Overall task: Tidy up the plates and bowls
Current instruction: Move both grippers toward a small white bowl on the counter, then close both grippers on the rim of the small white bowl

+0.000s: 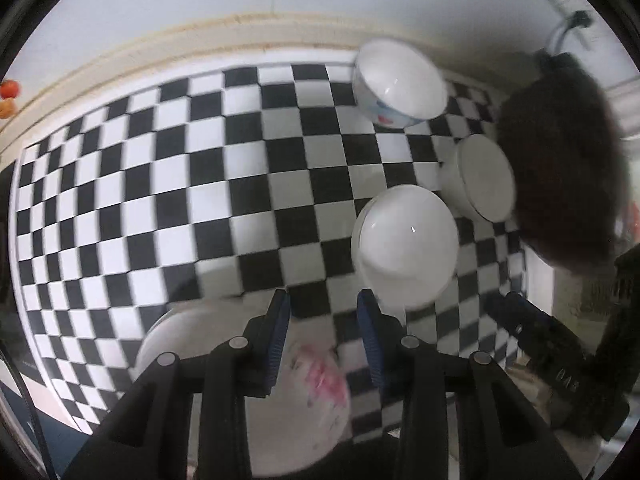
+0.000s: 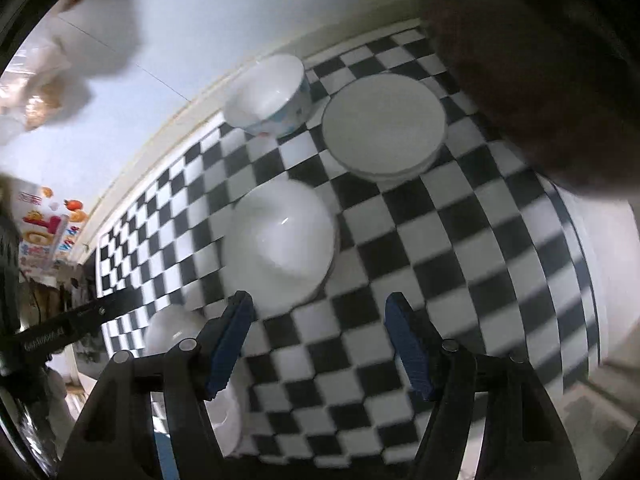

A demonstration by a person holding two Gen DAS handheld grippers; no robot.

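On the checkered table a plain white bowl sits in the middle, a blue-patterned bowl at the far edge, and a stack of white plates to the right. My left gripper is open and empty, above a white dish with a pink pattern near the front edge. In the right wrist view the white bowl, patterned bowl and plate stack lie ahead. My right gripper is open and empty, just short of the white bowl.
A pale wall borders the table's far edge. The person's dark hair hangs at the right. The other gripper shows at the left of the right wrist view, near another white dish. Colourful packages lie beyond the table.
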